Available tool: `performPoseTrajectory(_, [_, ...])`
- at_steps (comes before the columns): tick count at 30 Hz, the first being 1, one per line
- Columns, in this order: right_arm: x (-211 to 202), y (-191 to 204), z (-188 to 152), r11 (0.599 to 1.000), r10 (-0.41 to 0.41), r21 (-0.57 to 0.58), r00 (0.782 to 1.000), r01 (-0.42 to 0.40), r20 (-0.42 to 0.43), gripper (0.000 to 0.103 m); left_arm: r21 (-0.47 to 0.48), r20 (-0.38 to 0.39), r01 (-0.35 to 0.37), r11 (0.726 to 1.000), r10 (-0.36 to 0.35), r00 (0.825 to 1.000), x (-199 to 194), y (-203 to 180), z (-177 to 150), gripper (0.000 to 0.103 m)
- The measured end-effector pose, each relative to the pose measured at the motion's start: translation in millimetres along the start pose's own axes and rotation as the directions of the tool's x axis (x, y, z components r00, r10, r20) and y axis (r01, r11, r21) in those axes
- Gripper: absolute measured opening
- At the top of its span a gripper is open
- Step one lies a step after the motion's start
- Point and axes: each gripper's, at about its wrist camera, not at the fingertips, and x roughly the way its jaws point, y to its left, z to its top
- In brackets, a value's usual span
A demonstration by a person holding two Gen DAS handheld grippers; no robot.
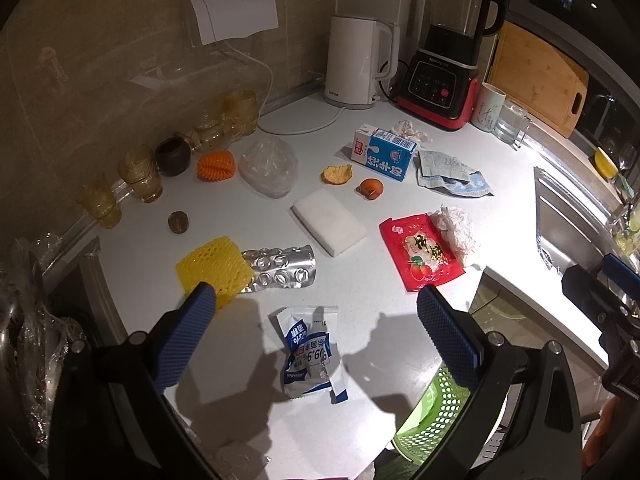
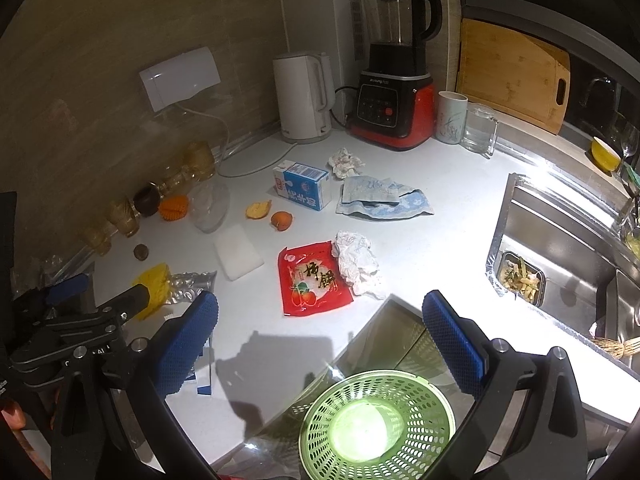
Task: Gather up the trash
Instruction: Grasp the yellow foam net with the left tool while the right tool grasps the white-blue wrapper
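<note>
Trash lies scattered on the white table (image 1: 224,380): a torn white-and-blue wrapper (image 1: 310,354) nearest, a yellow foam net (image 1: 214,270) touching a silver blister pack (image 1: 282,268), and a flat red snack packet (image 2: 314,278) with crumpled tissue (image 2: 358,262) on its corner. Farther back a blue-and-white milk carton (image 1: 384,152) lies on its side near orange peel (image 1: 337,174), a second tissue wad (image 1: 410,130) and a clear plastic bag (image 1: 268,166). A green perforated basket (image 2: 378,424) stands below the table edge.

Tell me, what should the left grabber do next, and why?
Probably lower the left gripper onto the torn blue-and-white wrapper and close on it. Its jaws are open and empty, the wrapper lies right below them on the white counter, and the green basket for trash waits nearby.
</note>
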Motion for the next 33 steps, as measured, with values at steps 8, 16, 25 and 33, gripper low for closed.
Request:
performPoseTrajectory(8, [31.6, 20.3, -15.0, 0.997, 0.055, -0.043, 0.996, -0.058, -0.066, 0.101, -0.002, 0.021, 0.017, 1.000, -0.017, 1.000, 28.0, 33.0, -12.9, 0.097])
performPoseTrajectory(16, [56.7, 48.4, -37.5, 0.988, 0.112, -0.097, 0.987, -0.123, -0.115, 0.101, -0.010, 0.039, -0.007, 1.000, 0.008, 0.999, 68.8, 72.8, -21.1, 0.097])
performPoseTrajectory(25, [85.2, 72.4, -57.4, 0.980, 0.140, -0.121, 0.977, -0.160, -0.159, 0.101, -0.080, 0.035, -0.012, 0.997, 0.015, 0.999, 103.1, 105.6, -23.7, 0.097])
performPoseTrajectory(33, [103.5, 90.4, -66.9, 0.976, 0.152, -0.128, 0.971, -0.177, -0.182, 0.101, -0.141, 0.023, -0.007, 0.990, 0.010, 1.000, 122.4, 121.0, -24.1, 0.093])
